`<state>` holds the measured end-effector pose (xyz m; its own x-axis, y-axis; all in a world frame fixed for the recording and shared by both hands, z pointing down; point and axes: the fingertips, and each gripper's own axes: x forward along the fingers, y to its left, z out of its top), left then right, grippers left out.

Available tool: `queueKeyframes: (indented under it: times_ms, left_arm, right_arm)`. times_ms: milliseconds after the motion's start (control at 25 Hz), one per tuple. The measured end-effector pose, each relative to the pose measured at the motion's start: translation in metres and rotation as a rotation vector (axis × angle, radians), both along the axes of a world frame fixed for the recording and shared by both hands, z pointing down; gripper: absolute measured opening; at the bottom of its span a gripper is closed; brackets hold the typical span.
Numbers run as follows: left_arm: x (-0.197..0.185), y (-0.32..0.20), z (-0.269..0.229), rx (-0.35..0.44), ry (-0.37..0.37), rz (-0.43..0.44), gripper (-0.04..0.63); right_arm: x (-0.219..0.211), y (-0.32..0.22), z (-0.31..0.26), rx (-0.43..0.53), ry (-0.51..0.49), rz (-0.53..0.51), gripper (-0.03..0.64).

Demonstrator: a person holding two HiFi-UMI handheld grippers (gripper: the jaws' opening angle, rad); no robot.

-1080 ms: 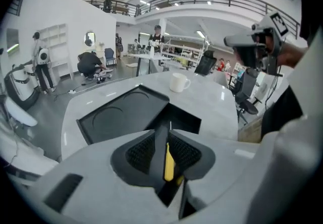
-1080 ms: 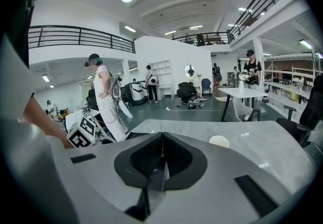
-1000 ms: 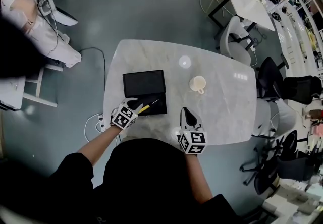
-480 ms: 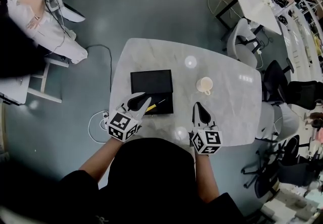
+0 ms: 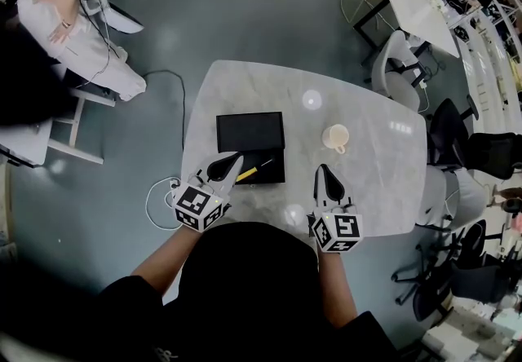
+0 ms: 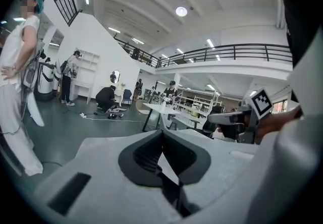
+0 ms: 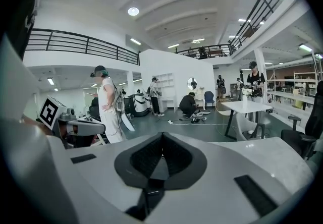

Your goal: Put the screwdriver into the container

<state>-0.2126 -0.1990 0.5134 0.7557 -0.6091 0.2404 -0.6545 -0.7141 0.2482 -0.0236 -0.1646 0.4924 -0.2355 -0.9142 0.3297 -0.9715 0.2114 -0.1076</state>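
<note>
Looking down, we see the screwdriver [image 5: 254, 169] lying in the container [image 5: 245, 130] along its near edge, yellow handle toward our left gripper [image 5: 234, 163]. That gripper's jaws are pressed together with nothing between them, tips just beside the handle at the container's near left corner. Our right gripper [image 5: 325, 175] sits over the table [image 5: 375, 181], apart from the container — jaws together too, holding nothing. A cup [image 5: 335, 138] stands beyond it

A pale, grey-veined marble table [image 5: 371, 181] carries a black container [image 5: 249, 132], a yellow-handled screwdriver [image 5: 248, 174] and a cream mug [image 5: 335, 137], while the left gripper [image 5: 231, 161] and right gripper [image 5: 324, 170] are white with black-and-white square-patterned cubes.
</note>
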Motion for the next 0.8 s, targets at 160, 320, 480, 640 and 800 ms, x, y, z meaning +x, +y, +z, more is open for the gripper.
queueKeyframes:
  times_ms: [160, 320, 480, 640, 800]
  left_arm:
    - [-0.0003, -0.0003, -0.0019, 0.013, 0.0, 0.014, 0.015]
    - [-0.0017, -0.0044, -0.0071, 0.017, -0.003, -0.001, 0.015]
    - [-0.0025, -0.0056, -0.0086, 0.017, -0.01, -0.003, 0.015]
    - [-0.0024, -0.0042, -0.0089, 0.021, -0.011, -0.007, 0.015]
    - [-0.0007, -0.0054, -0.0086, 0.016, -0.009, -0.008, 0.015]
  right_arm:
    - [-0.0012, -0.001, -0.0017, 0.012, 0.003, 0.003, 0.012]
    - [0.0021, -0.0029, -0.005, 0.023, 0.003, 0.018, 0.012]
    - [-0.0035, -0.0056, -0.0085, 0.032, -0.013, 0.009, 0.012]
    - [-0.0072, -0.0056, -0.0088, 0.034, -0.006, -0.002, 0.012]
    - [-0.0054, -0.0073, -0.0072, 0.03, -0.012, -0.003, 0.012]
